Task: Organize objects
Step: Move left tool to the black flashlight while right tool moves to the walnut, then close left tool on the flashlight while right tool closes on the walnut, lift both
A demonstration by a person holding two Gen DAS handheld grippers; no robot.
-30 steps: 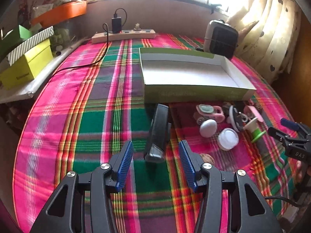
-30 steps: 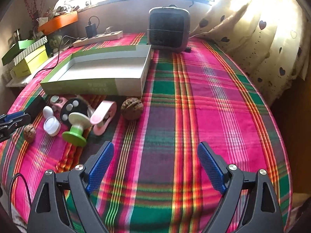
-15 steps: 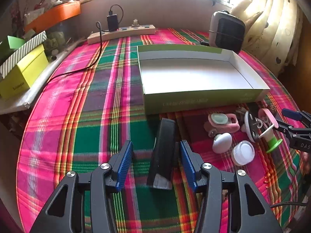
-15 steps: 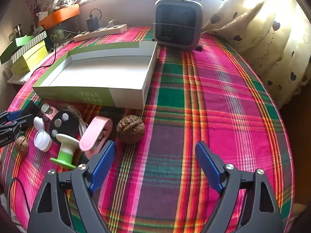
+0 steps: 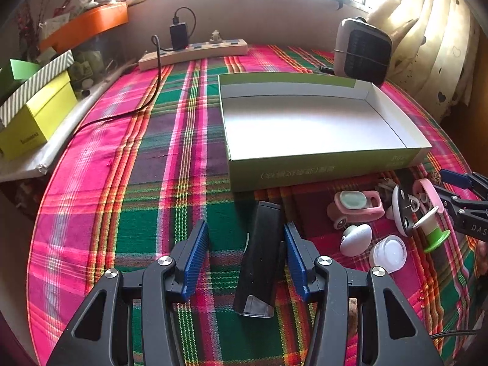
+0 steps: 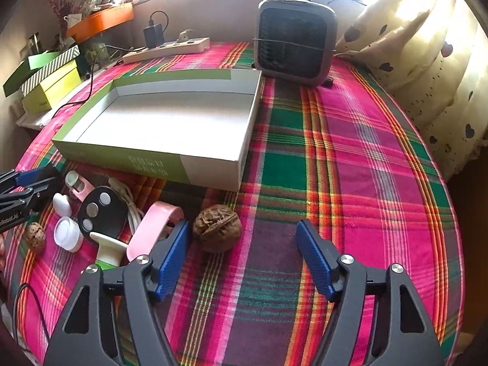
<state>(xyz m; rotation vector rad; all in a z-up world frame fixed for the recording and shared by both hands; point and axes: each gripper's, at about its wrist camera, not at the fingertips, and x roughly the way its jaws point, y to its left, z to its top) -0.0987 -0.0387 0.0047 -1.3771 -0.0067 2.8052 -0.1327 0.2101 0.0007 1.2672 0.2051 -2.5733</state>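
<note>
Sunlit window glass runs along the far wall, with heart-print curtains (image 6: 427, 70) at the right and an orange tray (image 5: 88, 24) on a shelf at the far left. Below it, a plaid cloth (image 6: 350, 152) in pink, green and orange covers the work surface. At the far edge lie a power strip (image 5: 195, 53) with a black charger plugged in, and a small grey fan heater (image 6: 294, 48). Stacked yellow-green boxes (image 5: 33, 113) stand at the left. An open shallow box (image 5: 320, 164), green outside and white inside, sits mid-surface with nothing in it. The left gripper (image 5: 245, 256) is open; a black rectangular device (image 5: 262, 259) lies on the cloth between its jaws, close against the right blue pad and apart from the left one. The right gripper (image 6: 244, 256) is also open, its jaws having just been closing; a walnut (image 6: 217, 231) sits between them, just beside the left pad, with a wide gap to the right pad. Left of the walnut lies a cluster of small items near the box's front wall: a pink clip (image 6: 155, 228), a black disc with three pale dots (image 6: 100, 213), a white round jar (image 6: 67, 233), a white egg-shaped piece (image 6: 62, 204), a pink toy car (image 5: 355, 207), a green-based spool (image 5: 433, 235) and a second walnut (image 6: 35, 238).
</note>
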